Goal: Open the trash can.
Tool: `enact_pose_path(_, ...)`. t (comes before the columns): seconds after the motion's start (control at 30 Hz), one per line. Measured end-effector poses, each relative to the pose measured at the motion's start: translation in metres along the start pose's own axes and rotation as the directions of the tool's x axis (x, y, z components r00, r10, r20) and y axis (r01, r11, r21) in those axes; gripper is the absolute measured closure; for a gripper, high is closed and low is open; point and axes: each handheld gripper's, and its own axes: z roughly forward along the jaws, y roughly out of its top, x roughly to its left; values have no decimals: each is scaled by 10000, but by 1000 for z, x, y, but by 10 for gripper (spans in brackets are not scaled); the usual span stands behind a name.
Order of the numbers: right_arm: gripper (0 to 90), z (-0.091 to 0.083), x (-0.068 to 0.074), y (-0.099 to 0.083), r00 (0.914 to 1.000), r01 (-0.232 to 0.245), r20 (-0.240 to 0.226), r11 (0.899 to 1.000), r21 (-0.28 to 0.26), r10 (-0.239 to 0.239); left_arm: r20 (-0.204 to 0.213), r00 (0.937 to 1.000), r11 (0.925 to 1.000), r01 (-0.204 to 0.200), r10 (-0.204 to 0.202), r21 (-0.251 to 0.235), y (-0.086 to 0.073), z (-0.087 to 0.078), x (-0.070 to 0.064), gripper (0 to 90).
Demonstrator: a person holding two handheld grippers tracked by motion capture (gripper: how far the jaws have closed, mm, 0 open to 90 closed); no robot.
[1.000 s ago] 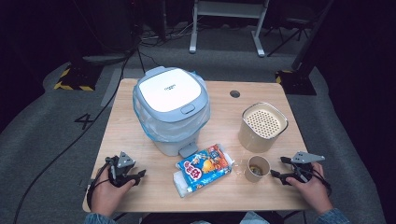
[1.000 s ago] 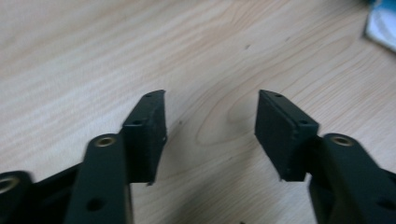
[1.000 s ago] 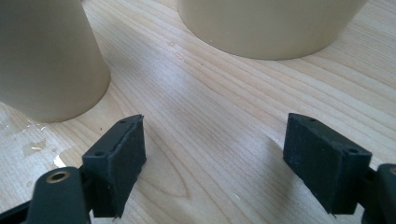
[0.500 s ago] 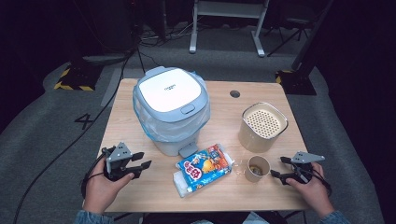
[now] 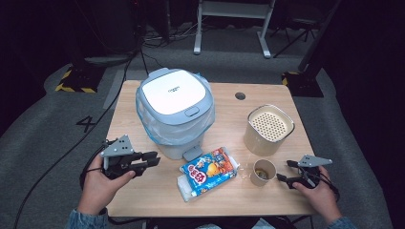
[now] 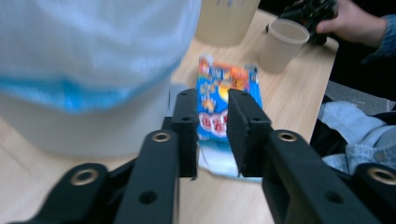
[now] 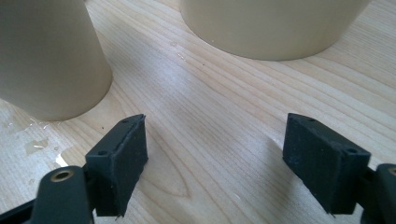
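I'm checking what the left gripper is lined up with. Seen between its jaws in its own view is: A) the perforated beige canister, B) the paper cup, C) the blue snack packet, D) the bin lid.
C: in the left gripper view, the blue snack packet lies framed between the left gripper's jaws, not yet touched.

In the left gripper view, the bin [image 6: 93, 70] was blurred and cut off by the top and left edges, so its lid was out of the picture. The snack packet [image 6: 219, 93] was partly hidden behind the two black jaws, and its print was too blurred to read. In the right gripper view, the paper cup [image 7: 46, 56] and the beige canister [image 7: 275, 23] were both cut by the top edge. In the high view, the contents of the paper cup [image 5: 263, 171] were too small to tell.
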Motion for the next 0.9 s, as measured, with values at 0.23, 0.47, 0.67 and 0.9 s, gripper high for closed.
enact_pose_path(0.23,275,-1,-1,-1,9999,-122,33,9999,-69,122,81,9989,9976,-458,463,-514,34,-3,-2,882)
enact_pose_path(0.47,275,-1,-1,-1,9999,-119,29,9999,-67,120,-69,9963,9932,-855,852,-792,70,-3,1,896)
enact_pose_path(0.67,275,-1,-1,-1,9999,-114,32,9999,-64,114,-109,9948,9904,-1021,1015,-927,98,11,1,899)
enact_pose_path(0.9,274,-1,-1,-1,9999,-101,38,9999,-68,101,79,9938,9895,-1100,1112,-941,118,27,7,899)
